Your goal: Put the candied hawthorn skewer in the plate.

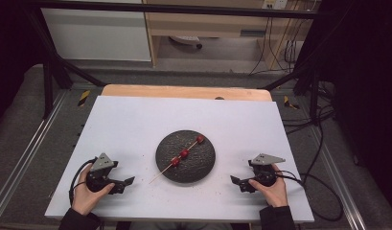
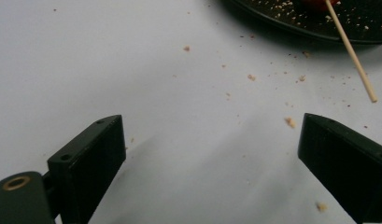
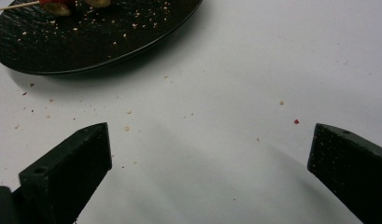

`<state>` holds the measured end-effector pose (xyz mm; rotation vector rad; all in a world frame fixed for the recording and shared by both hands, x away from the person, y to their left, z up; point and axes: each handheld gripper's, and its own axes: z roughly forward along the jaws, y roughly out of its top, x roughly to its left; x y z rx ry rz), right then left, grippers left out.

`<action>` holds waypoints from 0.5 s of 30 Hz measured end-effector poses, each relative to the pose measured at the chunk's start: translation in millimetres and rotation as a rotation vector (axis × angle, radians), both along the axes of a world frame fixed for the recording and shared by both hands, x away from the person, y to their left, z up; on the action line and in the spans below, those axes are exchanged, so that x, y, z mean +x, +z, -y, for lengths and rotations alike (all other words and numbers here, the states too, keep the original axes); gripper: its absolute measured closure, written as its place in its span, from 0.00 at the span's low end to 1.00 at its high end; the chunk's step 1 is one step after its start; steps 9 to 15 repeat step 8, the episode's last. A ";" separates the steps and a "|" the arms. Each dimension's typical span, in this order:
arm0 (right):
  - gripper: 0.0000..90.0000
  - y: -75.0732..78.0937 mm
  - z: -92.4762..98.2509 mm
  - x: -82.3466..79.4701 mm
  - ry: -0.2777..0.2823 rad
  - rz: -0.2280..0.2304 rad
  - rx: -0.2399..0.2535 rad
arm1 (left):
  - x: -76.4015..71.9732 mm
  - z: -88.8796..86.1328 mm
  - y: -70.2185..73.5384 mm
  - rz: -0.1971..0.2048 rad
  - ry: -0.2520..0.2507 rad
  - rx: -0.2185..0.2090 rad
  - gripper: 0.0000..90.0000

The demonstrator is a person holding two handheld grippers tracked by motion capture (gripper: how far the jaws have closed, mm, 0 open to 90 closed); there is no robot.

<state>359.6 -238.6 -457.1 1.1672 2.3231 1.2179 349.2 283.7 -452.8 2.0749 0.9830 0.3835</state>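
Note:
A wooden skewer [image 1: 177,162] with three red pieces lies across a dark round plate [image 1: 205,165] in the middle of the white table. Its bare end sticks out past the plate's near-left rim, seen as the skewer [image 2: 352,53] in the left gripper view. My left gripper [image 1: 129,183] rests on the table left of the plate, jaws wide apart and nothing between them. My right gripper [image 1: 236,181] rests to the right of the plate, open and holding nothing. The plate's edge [image 3: 132,51] lies ahead of the right jaws.
Crumbs [image 2: 289,122] are scattered over the white table top [image 1: 136,124] near the plate. A wooden board edge [image 1: 184,91] runs along the far side. Black frame bars and cables [image 1: 318,143] flank the table.

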 end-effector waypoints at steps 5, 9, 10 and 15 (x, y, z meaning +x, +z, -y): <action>0.01 0.0 0.2 -0.8 0.005 -0.006 -0.005 | -1.0 -2.7 0.1 0.009 0.006 -0.001 0.08; 0.01 -0.2 0.4 -1.0 0.007 -0.009 -0.008 | -0.6 -2.7 -0.6 0.005 0.003 0.004 0.08; 0.01 -0.2 0.4 -1.0 0.007 -0.009 -0.008 | -0.6 -2.7 -0.6 0.005 0.003 0.004 0.08; 0.01 -0.2 0.4 -1.0 0.007 -0.009 -0.008 | -0.6 -2.7 -0.6 0.005 0.003 0.004 0.08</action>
